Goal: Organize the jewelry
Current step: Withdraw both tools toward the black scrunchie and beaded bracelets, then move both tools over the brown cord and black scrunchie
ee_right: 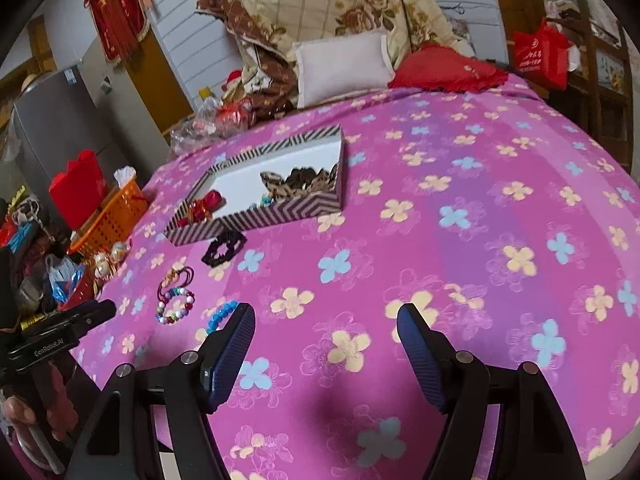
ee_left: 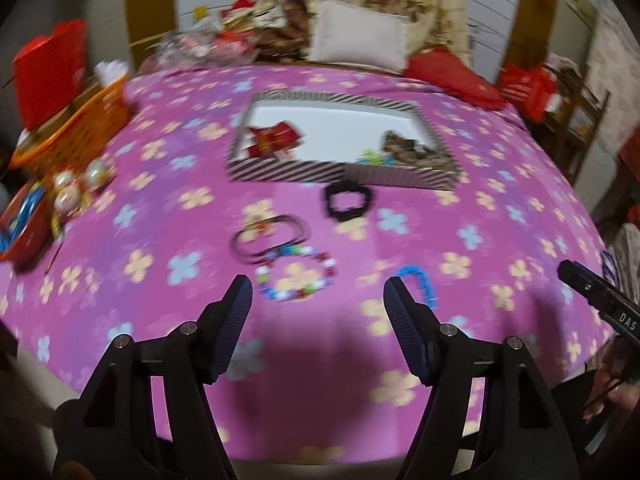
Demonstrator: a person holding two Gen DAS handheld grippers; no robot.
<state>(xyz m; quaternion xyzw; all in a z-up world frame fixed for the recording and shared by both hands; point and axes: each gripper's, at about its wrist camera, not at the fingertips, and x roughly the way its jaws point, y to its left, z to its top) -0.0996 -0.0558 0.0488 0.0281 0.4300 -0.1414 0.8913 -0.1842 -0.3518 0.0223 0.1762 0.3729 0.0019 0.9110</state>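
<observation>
Both tongs are spread wide and holding nothing: left tongs (ee_left: 318,292) hover over the beaded bracelet (ee_left: 297,280), right tongs (ee_right: 326,320) sit off to the side over bare bed (ee_right: 500,200). Best bet is probably coming straight down and pinching one side of the loop. It's a ring of multicolored beads, lying flat near the striped box (ee_left: 340,172).

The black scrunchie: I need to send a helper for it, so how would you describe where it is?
Find the striped, zigzag-patterned shallow box on the pink flowered bedspread. Just in front of the box's near wall lies the black ruffled fabric scrunchie, alone on the cloth. Unlike the thin dark cord loops, the multicoloured bead bracelet and the blue bead bracelet nearer the edge, it is solid black, thick and frilly.
</observation>
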